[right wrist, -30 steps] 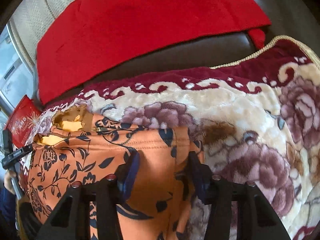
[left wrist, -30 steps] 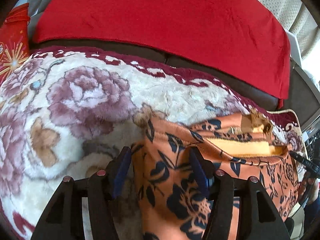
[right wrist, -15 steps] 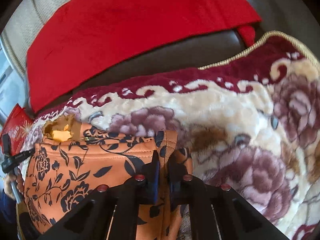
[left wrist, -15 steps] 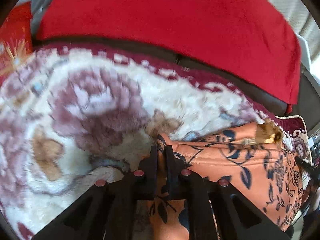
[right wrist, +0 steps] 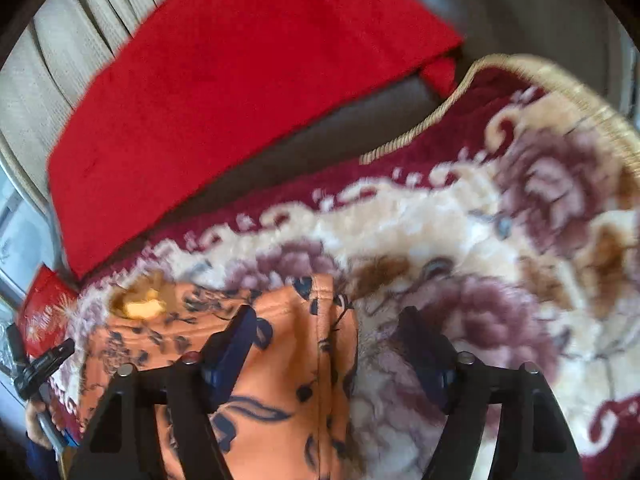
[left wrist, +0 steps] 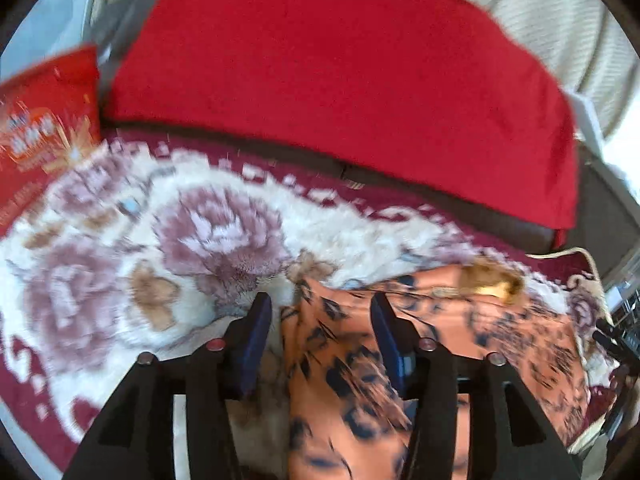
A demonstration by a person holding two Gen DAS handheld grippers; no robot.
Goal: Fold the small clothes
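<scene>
My left claw (left wrist: 320,316) stands spread over the garment (left wrist: 500,344); its jaws have just been opening, and the cloth's left edge lies between the pads (left wrist: 256,332) without either one pressing on it. My right claw (right wrist: 328,328) is spread wider still, its jaws also just opened, and the garment (right wrist: 280,360) shows its right edge between them, loose, touching neither pad as far as I can see.

The garment is orange with dark blue leaves and flowers, and a yellow lining shows at its far opening. It lies flat on the blanket (left wrist: 352,236), a cream plush one with mauve roses and a maroon border, toward that blanket's near edge. Beyond the blanket's far border runs a dark sofa seat (right wrist: 320,128), and over the sofa's back hangs a red cloth (left wrist: 340,64). A red packet (left wrist: 44,128) rests against the blanket's left end.

In the right view, my other hand (right wrist: 38,420) shows at the garment's left side, gripping its handle. Both views are blurred.
</scene>
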